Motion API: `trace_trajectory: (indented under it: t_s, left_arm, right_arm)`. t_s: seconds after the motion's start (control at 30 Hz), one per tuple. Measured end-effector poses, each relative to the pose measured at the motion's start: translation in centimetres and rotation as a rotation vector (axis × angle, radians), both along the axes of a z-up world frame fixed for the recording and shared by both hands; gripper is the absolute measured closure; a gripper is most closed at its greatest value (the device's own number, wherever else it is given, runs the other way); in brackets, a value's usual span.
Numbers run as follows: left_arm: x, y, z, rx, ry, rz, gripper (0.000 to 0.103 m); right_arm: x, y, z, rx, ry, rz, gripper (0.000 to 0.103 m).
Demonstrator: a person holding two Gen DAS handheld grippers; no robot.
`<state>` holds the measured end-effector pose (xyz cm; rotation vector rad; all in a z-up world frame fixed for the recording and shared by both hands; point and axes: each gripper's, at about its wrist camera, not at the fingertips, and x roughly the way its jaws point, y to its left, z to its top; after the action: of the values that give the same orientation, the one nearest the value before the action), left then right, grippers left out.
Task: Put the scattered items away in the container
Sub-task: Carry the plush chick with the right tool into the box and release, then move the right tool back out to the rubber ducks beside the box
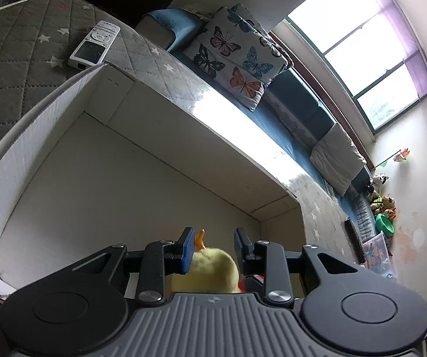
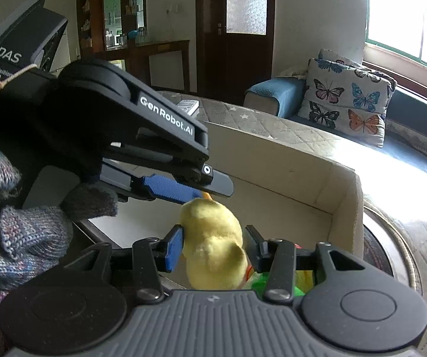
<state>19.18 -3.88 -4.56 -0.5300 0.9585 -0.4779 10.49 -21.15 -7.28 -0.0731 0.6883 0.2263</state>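
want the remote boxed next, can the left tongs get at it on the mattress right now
Probably not yet. The left tongs have the yellow plush duck between their pads, low over the white box. The remote lies bare on the quilted mattress beyond the box's far corner; the duck must go first.

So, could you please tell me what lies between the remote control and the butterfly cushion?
In the left wrist view, only bare star-quilted mattress and the sofa's blue-covered armrest lie between the remote control and the butterfly cushion.

One plush duck [image 2: 213, 238], one box [image 1: 49, 136], one remote [image 1: 94, 43] (two butterfly cushions [image 1: 234, 59])
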Motion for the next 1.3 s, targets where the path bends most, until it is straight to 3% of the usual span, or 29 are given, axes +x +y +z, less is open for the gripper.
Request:
trace_trajectory:
  t_s: [0.13, 0.37, 0.6, 1.3]
  left_arm:
    - [-0.5, -0.1, 0.5, 0.010, -0.017, -0.008, 0.072]
    - [-2.1, 0.1, 1.8, 0.024, -0.062, -0.011, 0.071]
    - [-4.9, 0.7, 3.0, 0.039, -0.103, -0.012, 0.071]
    - [-13.8, 3.3, 3.0, 0.078, -0.134, 0.009, 0.070]
  right_arm:
    - [-0.8, -0.1, 0.5, -0.002, -0.013, -0.003, 0.051]
    - [-2.6, -0.7, 1.6, 0.015, -0.056, -0.010, 0.048]
    - [-5.0, -0.8, 2.1, 0.021, -0.085, -0.013, 0.035]
    - [-13.2, 0.1, 1.5, 0.045, -0.098, -0.028, 0.024]
